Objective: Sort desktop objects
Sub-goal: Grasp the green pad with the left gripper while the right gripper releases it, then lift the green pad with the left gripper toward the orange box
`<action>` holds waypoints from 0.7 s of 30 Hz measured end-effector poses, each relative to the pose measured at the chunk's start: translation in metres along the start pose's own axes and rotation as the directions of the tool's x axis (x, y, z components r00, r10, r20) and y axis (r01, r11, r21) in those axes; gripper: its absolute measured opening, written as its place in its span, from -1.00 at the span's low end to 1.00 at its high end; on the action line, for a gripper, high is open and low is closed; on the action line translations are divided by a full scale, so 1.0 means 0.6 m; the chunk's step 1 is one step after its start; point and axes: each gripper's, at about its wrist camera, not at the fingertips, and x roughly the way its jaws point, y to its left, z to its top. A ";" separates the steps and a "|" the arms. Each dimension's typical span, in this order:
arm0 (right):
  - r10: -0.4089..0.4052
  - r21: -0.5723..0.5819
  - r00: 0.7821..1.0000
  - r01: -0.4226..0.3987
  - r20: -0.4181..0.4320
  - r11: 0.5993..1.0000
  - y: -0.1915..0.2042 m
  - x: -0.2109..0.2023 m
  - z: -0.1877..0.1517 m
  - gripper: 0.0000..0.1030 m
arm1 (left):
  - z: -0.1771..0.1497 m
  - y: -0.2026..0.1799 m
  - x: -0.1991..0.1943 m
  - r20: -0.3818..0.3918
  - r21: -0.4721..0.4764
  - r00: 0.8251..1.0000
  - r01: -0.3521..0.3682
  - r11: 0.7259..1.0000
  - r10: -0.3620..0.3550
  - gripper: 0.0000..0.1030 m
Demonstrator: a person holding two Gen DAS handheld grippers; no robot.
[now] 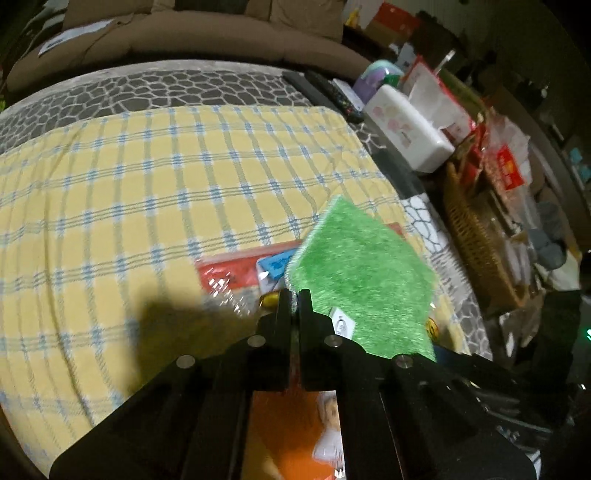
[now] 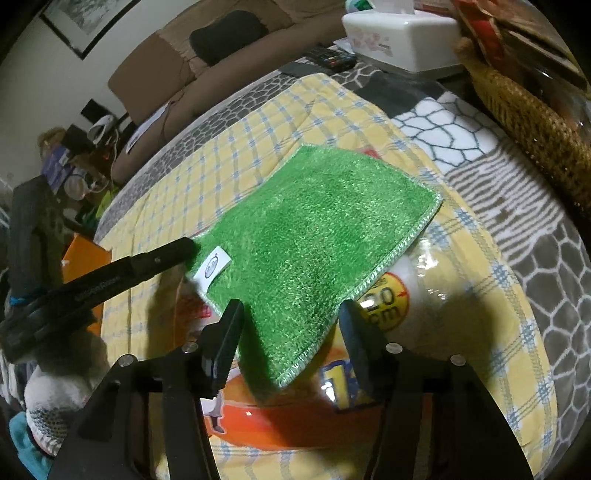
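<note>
Left gripper (image 1: 294,301) fingers pinch the green cloth's (image 2: 314,236) corner.

Light: you worked in dim, warm indoor light.
Shadows: dark gripper shadows fell on the yellow checked cloth (image 1: 147,192).
Glare: the plastic packaging (image 2: 436,258) shone.
Blur: the green cloth (image 1: 365,273) smeared in the left view.
Edges: fisheye bending, black corners.

place: home living room, cluttered
seating: brown sofa (image 1: 177,40) sitting behind the tabletop (image 1: 110,92)
wall: framed picture (image 2: 88,18) hanging above the sofa
clutter: tissue box (image 1: 406,127), remotes (image 1: 325,92), wicker basket (image 1: 476,236) crowding the tabletop edge
cover: yellow plaid cloth (image 1: 147,184) lying over it
</note>
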 end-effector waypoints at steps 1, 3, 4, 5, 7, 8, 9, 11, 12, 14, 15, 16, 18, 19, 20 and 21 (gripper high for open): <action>0.004 -0.006 1.000 -0.004 -0.004 1.000 0.004 0.000 0.000 0.06 | -0.006 0.006 -0.015 0.005 -0.006 1.000 0.009 1.000 -0.009 -0.94; 0.017 -0.024 1.000 -0.017 -0.011 1.000 0.017 -0.001 -0.002 0.01 | -0.019 0.017 -0.043 0.011 -0.011 1.000 0.028 1.000 -0.028 -0.94; 0.028 -0.031 0.999 -0.029 -0.016 0.999 0.025 -0.001 -0.003 -0.06 | -0.026 0.022 -0.055 0.013 -0.015 0.999 0.034 0.999 -0.034 -0.94; 0.045 -0.036 0.999 -0.046 -0.023 0.998 0.033 -0.001 -0.005 -0.10 | -0.030 0.026 -0.065 0.014 -0.018 0.999 0.040 0.999 -0.039 -0.94; 0.081 -0.043 0.996 -0.083 -0.043 0.996 0.049 0.003 -0.009 -0.20 | -0.049 0.039 -0.089 0.011 -0.030 0.999 0.053 0.998 -0.052 -0.94; 0.087 -0.058 0.994 -0.091 -0.062 0.994 0.060 0.008 -0.011 -0.25 | -0.057 0.044 -0.098 0.009 -0.034 0.999 0.053 0.998 -0.052 -0.94; 0.082 -0.073 0.994 -0.088 -0.073 0.993 0.070 0.012 -0.013 -0.25 | -0.068 0.051 -0.109 0.008 -0.040 0.999 0.054 0.998 -0.054 -0.94; 0.066 -0.100 0.994 -0.075 -0.088 0.992 0.085 0.015 -0.016 -0.25 | -0.088 0.064 -0.127 0.008 -0.052 0.998 0.058 0.997 -0.058 -0.94; 0.056 -0.104 0.994 -0.065 -0.090 0.992 0.088 0.014 -0.016 -0.25 | -0.103 0.074 -0.139 0.008 -0.065 0.998 0.068 0.996 -0.068 -0.94; 0.027 -0.104 0.996 -0.036 -0.082 0.994 0.086 0.009 -0.013 -0.14 | -0.127 0.086 -0.152 0.000 -0.085 0.997 0.082 0.993 -0.082 -0.94; 0.013 -0.105 0.997 -0.022 -0.080 0.994 0.085 0.007 -0.011 0.04 | -0.140 0.093 -0.158 -0.006 -0.094 0.996 0.092 0.991 -0.093 -0.94; -0.008 -0.108 0.997 0.000 -0.077 0.994 0.081 0.005 -0.011 0.09 | -0.155 0.100 -0.164 -0.015 -0.106 0.994 0.103 0.989 -0.105 -0.94; -0.021 -0.110 0.996 0.011 -0.084 0.994 0.077 0.008 -0.013 0.09 | -0.173 0.107 -0.172 -0.020 -0.115 0.993 0.115 0.987 -0.118 -0.94; -0.025 -0.111 0.996 0.015 -0.091 0.994 0.076 0.011 -0.014 0.09 | -0.182 0.111 -0.178 -0.021 -0.118 0.992 0.119 0.986 -0.122 -0.94; -0.036 -0.118 0.994 0.024 -0.101 0.993 0.079 0.016 -0.020 0.09 | -0.187 0.112 -0.182 -0.022 -0.118 0.992 0.120 0.986 -0.123 -0.94; -0.049 -0.127 0.993 0.035 -0.111 0.991 0.080 0.022 -0.023 0.09 | -0.192 0.113 -0.185 -0.021 -0.118 0.992 0.118 0.986 -0.122 -0.94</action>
